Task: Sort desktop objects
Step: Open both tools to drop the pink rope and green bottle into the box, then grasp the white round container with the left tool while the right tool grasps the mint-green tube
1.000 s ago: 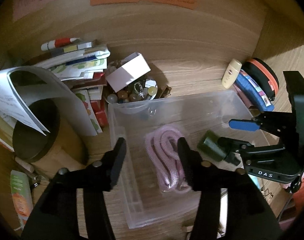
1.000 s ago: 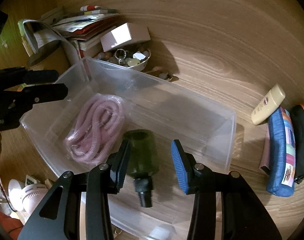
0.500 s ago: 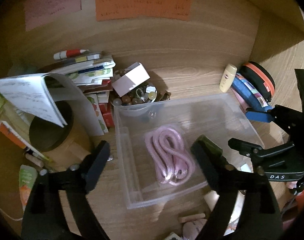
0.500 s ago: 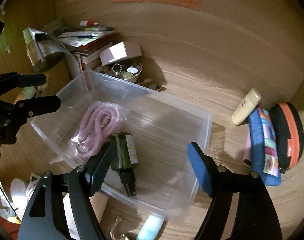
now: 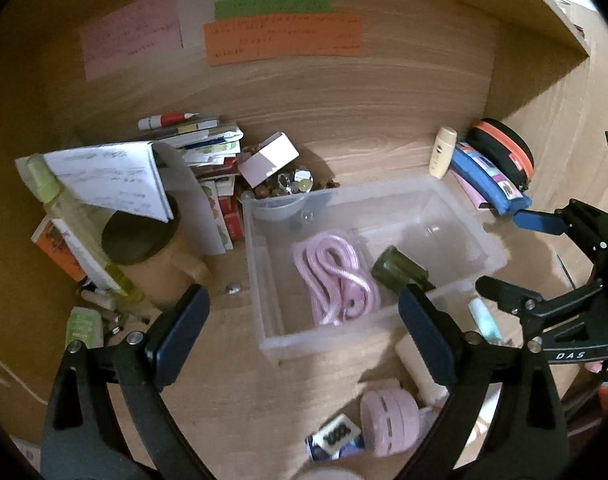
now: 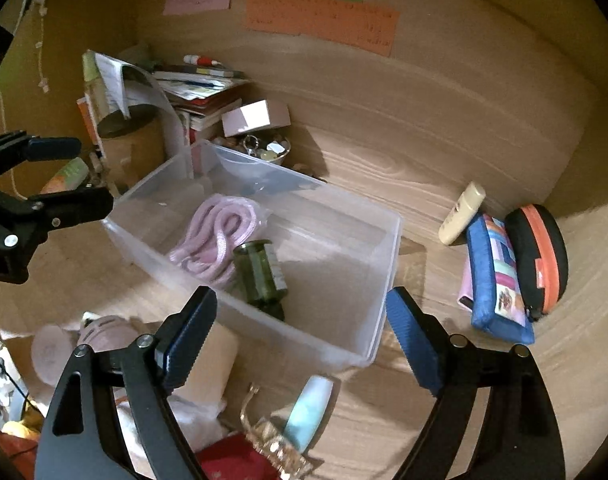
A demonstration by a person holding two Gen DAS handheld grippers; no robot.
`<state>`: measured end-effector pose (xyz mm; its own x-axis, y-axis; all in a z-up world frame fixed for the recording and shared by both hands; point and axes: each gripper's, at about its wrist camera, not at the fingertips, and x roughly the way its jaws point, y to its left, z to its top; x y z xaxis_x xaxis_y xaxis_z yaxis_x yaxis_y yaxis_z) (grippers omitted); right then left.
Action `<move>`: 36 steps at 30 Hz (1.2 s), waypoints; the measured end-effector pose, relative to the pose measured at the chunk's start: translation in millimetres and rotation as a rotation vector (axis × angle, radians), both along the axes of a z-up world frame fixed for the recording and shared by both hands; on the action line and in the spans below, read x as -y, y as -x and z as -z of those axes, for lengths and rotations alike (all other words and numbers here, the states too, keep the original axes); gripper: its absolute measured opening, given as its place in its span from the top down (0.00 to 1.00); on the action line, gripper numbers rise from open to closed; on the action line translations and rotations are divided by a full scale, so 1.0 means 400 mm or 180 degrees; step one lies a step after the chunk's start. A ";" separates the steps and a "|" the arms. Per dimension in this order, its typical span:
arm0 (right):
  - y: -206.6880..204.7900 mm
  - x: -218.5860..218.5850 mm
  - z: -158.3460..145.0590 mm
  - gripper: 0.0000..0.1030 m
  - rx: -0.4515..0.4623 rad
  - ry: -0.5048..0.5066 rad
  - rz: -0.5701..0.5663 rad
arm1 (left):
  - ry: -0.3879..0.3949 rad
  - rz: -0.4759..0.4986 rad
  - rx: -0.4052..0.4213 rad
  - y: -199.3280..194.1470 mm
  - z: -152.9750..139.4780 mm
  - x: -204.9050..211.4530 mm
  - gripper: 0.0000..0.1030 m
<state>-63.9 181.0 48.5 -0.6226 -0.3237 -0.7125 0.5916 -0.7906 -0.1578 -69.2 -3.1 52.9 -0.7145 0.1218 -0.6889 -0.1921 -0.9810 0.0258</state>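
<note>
1. Clear plastic rectangular bin [image 6: 384,240], centre of the wooden desk [image 6: 384,168]: the collecting container. Inside it, a coiled pink rope [image 6: 216,236] lies on the floor toward 10 o'clock, with a dark green glass bottle [image 6: 260,276] on its side touching the rope's edge.
2. Left hand-held gripper [image 5: 300,336]: jaws spread wide, empty, above the bin's near wall.
3. Right hand-held gripper [image 6: 300,340]: jaws wide apart, nothing between them, over the bin's near corner.
4. Unsorted, near edge at 6 o'clock: pale blue tube [image 6: 310,410], round pink case [image 5: 388,416]; judged the likeliest next picks, being closest.
5. Unsorted, 3 o'clock: cream lotion bottle [image 6: 462,214], blue patchwork pouch [image 6: 498,276], black-and-orange zip case [image 6: 538,256], grouped against the side wall.
</note>
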 end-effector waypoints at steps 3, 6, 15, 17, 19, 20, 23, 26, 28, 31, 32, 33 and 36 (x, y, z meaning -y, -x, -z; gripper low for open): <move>-0.031 -0.020 -0.008 0.18 -0.0031 0.0047 0.0031 | 0.0007 -0.0025 -0.0004 -0.035 -0.001 0.005 0.06; -0.061 -0.050 -0.016 0.18 -0.0065 0.0111 0.0067 | 0.0004 -0.0065 0.0018 -0.074 0.007 0.013 0.05; -0.124 -0.130 0.005 0.17 0.0018 0.0279 0.0182 | 0.0082 -0.0139 0.0130 -0.175 0.058 0.025 0.05; -0.131 -0.144 0.017 0.17 0.0083 0.0326 0.0203 | 0.0056 -0.0151 0.0161 -0.195 0.071 0.034 0.05; -0.136 -0.153 0.028 0.17 0.0158 0.0361 0.0205 | 0.0033 -0.0159 0.0227 -0.211 0.089 0.041 0.05; -0.141 -0.157 0.034 0.17 0.0183 0.0371 0.0211 | 0.0029 -0.0165 0.0265 -0.222 0.102 0.044 0.05; -0.161 -0.160 0.049 0.17 0.0171 0.0338 0.0203 | 0.0040 -0.0196 0.0349 -0.242 0.136 0.047 0.05; -0.169 -0.172 0.061 0.17 0.0162 0.0319 0.0233 | -0.0004 -0.0222 0.0467 -0.267 0.179 0.052 0.05; -0.163 -0.186 0.073 0.17 0.0217 0.0350 0.0287 | -0.0055 -0.0229 0.0523 -0.279 0.201 0.057 0.05; -0.138 -0.205 0.097 0.17 0.0331 0.0365 0.0412 | -0.0119 -0.0256 0.0619 -0.294 0.231 0.061 0.05; -0.128 -0.209 0.105 0.17 0.0370 0.0366 0.0449 | -0.0135 -0.0255 0.0641 -0.297 0.239 0.061 0.05; -0.116 -0.213 0.116 0.17 0.0422 0.0371 0.0494 | -0.0151 -0.0246 0.0660 -0.300 0.248 0.061 0.05; -0.090 -0.218 0.143 0.17 0.0497 0.0350 0.0589 | -0.0119 -0.0237 0.0695 -0.308 0.272 0.051 0.05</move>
<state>-27.7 268.2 -8.7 -0.5637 -0.2951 -0.7714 0.4457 -0.8950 0.0167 54.1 -23.6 -56.0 -0.5570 0.1026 -0.8242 -0.1161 -0.9922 -0.0450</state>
